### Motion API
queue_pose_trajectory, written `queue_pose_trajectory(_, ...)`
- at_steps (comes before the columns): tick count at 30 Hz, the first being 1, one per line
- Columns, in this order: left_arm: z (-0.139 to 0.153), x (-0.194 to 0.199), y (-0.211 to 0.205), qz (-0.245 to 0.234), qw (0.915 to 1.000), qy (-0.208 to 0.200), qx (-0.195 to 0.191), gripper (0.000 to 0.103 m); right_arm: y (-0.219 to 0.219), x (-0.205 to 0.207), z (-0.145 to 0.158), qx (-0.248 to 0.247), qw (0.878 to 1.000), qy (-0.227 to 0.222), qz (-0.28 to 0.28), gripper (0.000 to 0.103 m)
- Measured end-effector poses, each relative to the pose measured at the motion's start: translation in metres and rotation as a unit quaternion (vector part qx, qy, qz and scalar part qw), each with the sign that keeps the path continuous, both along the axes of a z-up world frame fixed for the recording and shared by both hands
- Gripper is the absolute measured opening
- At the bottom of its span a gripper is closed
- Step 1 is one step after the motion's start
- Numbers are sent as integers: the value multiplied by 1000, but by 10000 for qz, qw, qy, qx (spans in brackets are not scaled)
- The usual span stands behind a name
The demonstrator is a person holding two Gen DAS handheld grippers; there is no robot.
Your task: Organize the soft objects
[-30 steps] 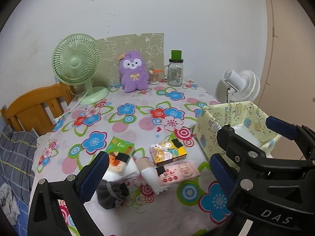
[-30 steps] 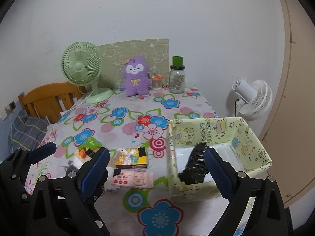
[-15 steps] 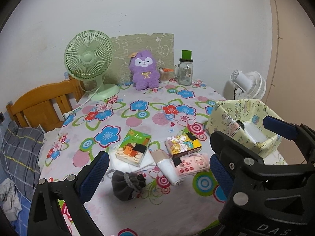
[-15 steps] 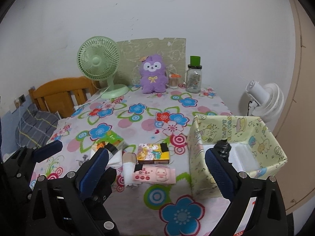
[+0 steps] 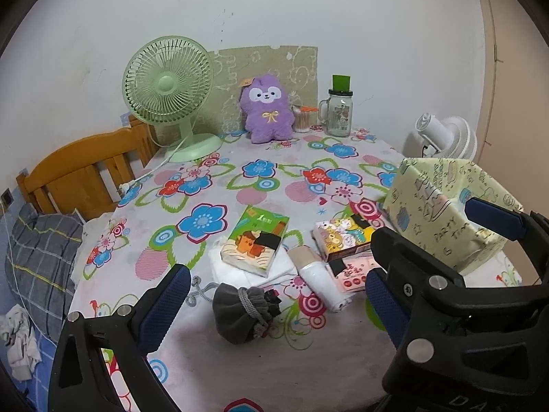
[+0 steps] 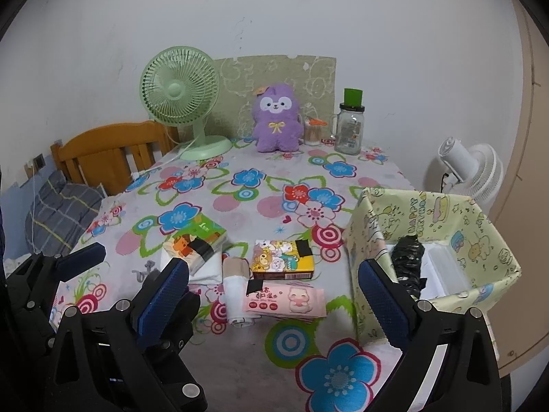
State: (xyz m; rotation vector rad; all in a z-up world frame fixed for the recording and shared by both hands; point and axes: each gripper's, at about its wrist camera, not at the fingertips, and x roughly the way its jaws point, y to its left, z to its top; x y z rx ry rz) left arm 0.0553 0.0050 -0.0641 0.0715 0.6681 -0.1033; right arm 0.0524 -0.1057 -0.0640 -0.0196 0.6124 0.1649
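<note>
Hovering low over the near edge of the surface (image 5: 240, 370): left hand-held gripper (image 5: 271, 304), spread wide, holding nothing; right hand-held gripper (image 6: 274, 297), likewise parted and empty. Directly ahead of the left: grey drawstring pouch (image 5: 240, 312), loose cord trailing left. Just beyond: green tissue pack (image 5: 255, 242) on folded white cloth (image 5: 233, 267), white roll (image 5: 320, 283), pink wipes pack (image 6: 286, 300), yellow cartoon tissue pack (image 6: 281, 259), clustered and partly touching. To the right: patterned box (image 6: 480, 226), open-topped, black bundle (image 6: 408, 261) already inside. Far end, against the wall: purple plush (image 5: 267, 110), green fan (image 5: 168, 89), glass jar (image 5: 339, 111).

Risks, judged: pouch cord snagging on a finger and dragging neighbours; soft pouch slipping from a shallow pinch; light box shoved or tipped at the table edge during a drop; both tools crowding the same cluster.
</note>
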Motion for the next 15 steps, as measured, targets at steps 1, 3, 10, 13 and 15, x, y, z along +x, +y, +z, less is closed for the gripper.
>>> queue_pose_trajectory(1,-2,0,1,-17,10000,-1,-28,103,1,0,-2,-19,10000,-30,-7,100)
queue_pose_trajectory(3,-6,1,3,-33,9999,42,-95,103,2,0,-5,-117,9998,-151,-61,100)
queue_pose_trajectory(10,-23,9,10,75,9995,248,-204,103,3,11,-17,-23,10000,17,49,100)
queue_pose_trajectory(13,-30,13,13,114,9992,315,-237,103,4,15,-24,-6,10000,67,47,100)
queue_pose_trajectory(15,-34,15,15,136,9989,365,-245,102,7,17,-28,-29,9999,103,69,100)
